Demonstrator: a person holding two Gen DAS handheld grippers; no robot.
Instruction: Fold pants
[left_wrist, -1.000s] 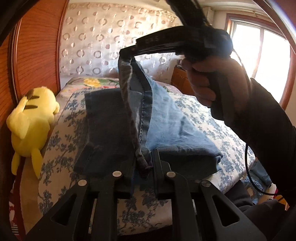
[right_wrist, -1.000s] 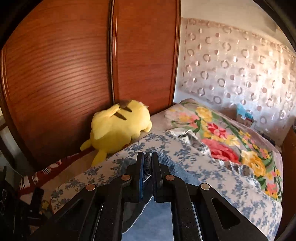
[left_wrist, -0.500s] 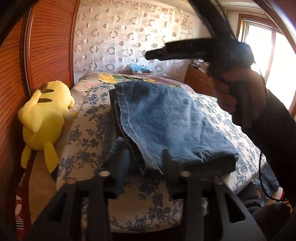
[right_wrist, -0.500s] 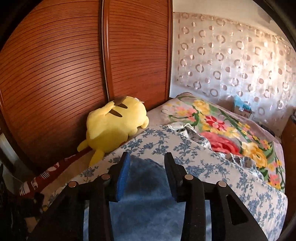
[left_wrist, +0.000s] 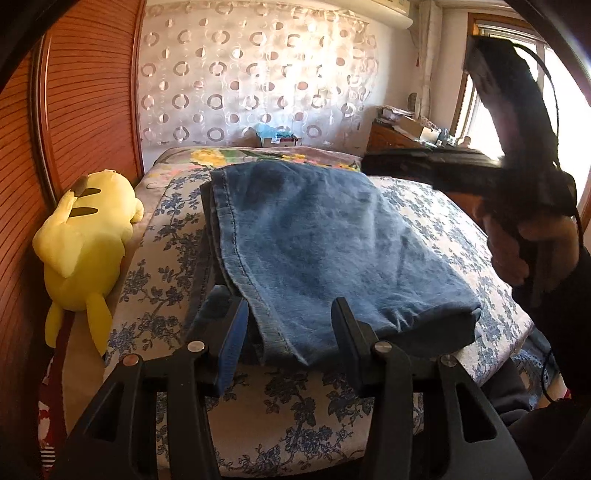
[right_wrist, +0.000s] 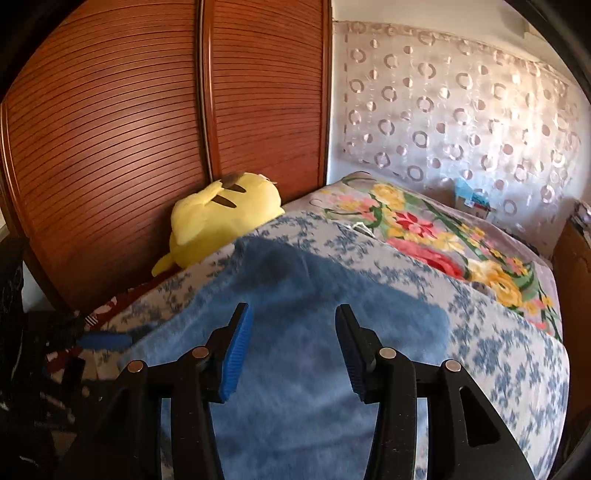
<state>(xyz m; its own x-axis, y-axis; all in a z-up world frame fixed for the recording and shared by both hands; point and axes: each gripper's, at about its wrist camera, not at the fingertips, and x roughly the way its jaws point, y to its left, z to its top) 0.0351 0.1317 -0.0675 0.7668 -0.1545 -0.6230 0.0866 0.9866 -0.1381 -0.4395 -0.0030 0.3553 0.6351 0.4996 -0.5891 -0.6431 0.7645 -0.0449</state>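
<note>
The blue denim pants (left_wrist: 321, 240) lie folded flat on the floral bedspread (left_wrist: 166, 273), hem edges toward me in the left wrist view. My left gripper (left_wrist: 288, 332) is open and empty, its fingers just short of the near hem. My right gripper (right_wrist: 291, 347) is open and empty above the pants (right_wrist: 303, 332). In the left wrist view the right gripper's body shows at the right, held in a hand (left_wrist: 524, 251) above the bed.
A yellow plush toy (left_wrist: 85, 240) lies along the bed's left edge against the wooden wardrobe (right_wrist: 147, 129). A flowered blanket (right_wrist: 443, 243) covers the bed's far end. A nightstand (left_wrist: 399, 136) and a window stand at the back right.
Both grippers opened and let go of the pants' hem. The raised pant legs dropped flat onto the folded stack. Both grippers drew back from the denim.
</note>
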